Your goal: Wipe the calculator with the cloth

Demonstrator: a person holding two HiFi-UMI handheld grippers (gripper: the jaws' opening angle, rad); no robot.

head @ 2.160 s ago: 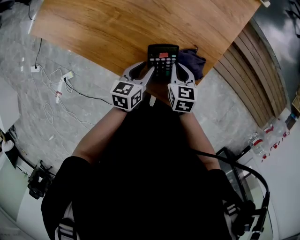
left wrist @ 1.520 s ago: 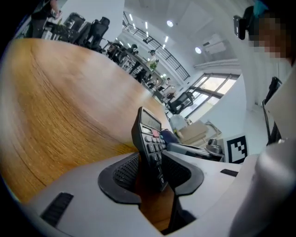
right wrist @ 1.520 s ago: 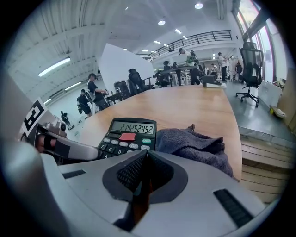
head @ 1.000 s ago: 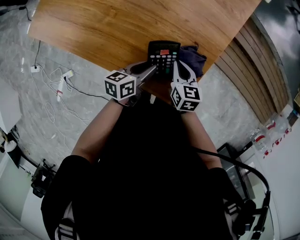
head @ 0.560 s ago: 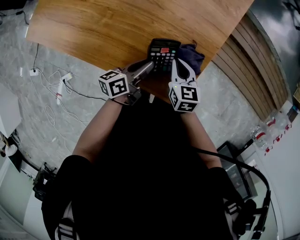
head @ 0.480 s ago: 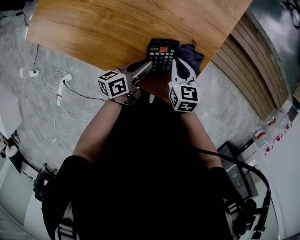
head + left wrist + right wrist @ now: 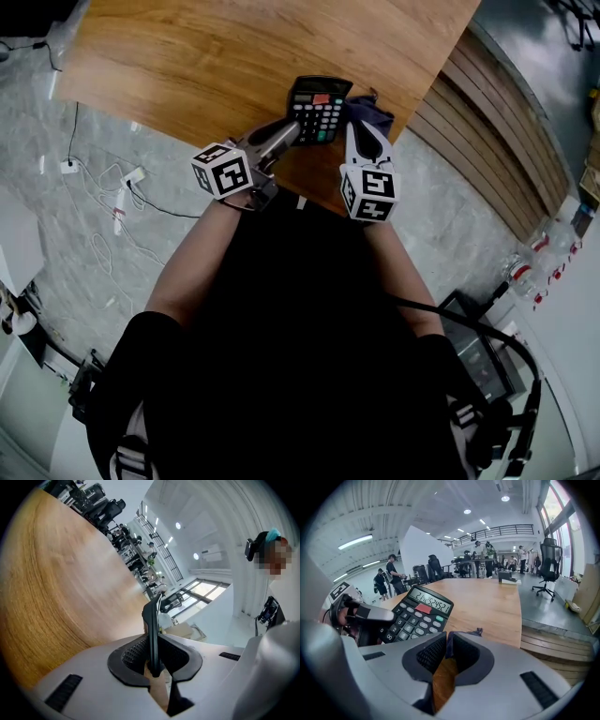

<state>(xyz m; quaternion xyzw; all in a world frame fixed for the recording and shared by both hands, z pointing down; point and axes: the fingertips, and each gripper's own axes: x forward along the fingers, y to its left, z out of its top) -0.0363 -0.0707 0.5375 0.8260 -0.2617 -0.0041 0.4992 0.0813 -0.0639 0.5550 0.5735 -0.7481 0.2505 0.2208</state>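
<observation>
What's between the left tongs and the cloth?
The calculator, in the head view: left tongs just closed on its left side, cloth at its right.

floor [image 7: 84, 262]: grey marble, white cables [image 7: 112, 187] | table [image 7: 206, 56]: wood | right: wooden slats [image 7: 497, 131] | ceiling: lamps [image 7: 505, 498] lit

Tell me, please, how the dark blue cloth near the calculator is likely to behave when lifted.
The dark blue cloth looks bunched by the wooden table edge, so it probably droops limply. A thin fold sits pinched in the right gripper, so it is likely light, though a tug might free it.
</observation>
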